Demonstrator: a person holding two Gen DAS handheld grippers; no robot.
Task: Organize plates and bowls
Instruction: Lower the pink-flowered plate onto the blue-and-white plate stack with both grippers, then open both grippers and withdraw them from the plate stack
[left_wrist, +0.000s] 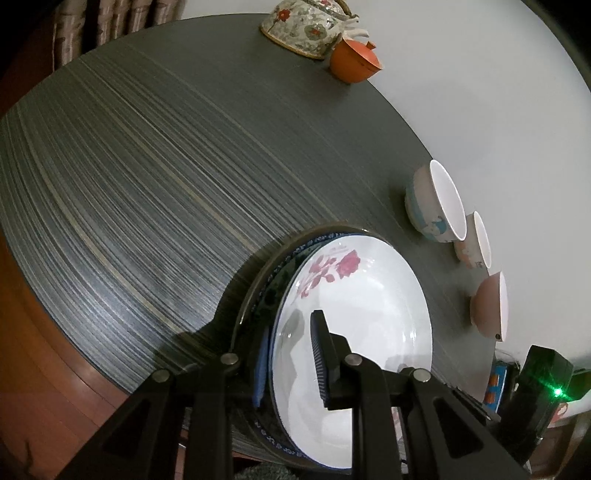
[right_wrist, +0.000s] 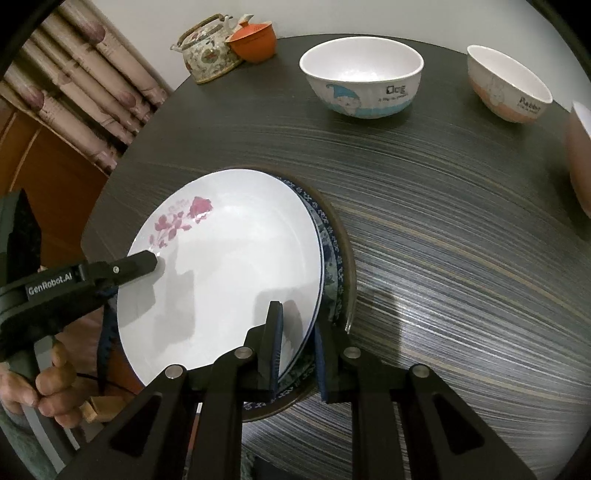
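A white plate with a pink rose (left_wrist: 365, 295) (right_wrist: 229, 273) lies on top of a blue-patterned plate (left_wrist: 280, 269) (right_wrist: 330, 251) and a dark-rimmed plate (right_wrist: 345, 236) on the dark table. My left gripper (left_wrist: 290, 363) (right_wrist: 122, 291) is shut on the stack's edge, one finger on the white plate, one underneath. My right gripper (right_wrist: 299, 350) is shut on the stack's near edge. Three bowls stand apart: a blue-figured one (left_wrist: 434, 203) (right_wrist: 360, 75), a pink rabbit one (left_wrist: 474, 242) (right_wrist: 508, 83), a brown-pink one (left_wrist: 491, 304) (right_wrist: 580, 155).
A floral teapot (left_wrist: 306, 26) (right_wrist: 207, 51) and an orange lidded cup (left_wrist: 354, 61) (right_wrist: 255, 40) stand at the far table edge (right_wrist: 122, 162). Curtain (right_wrist: 81, 74) and wooden floor lie to the left. A black device with a green light (left_wrist: 535, 391) is at the right.
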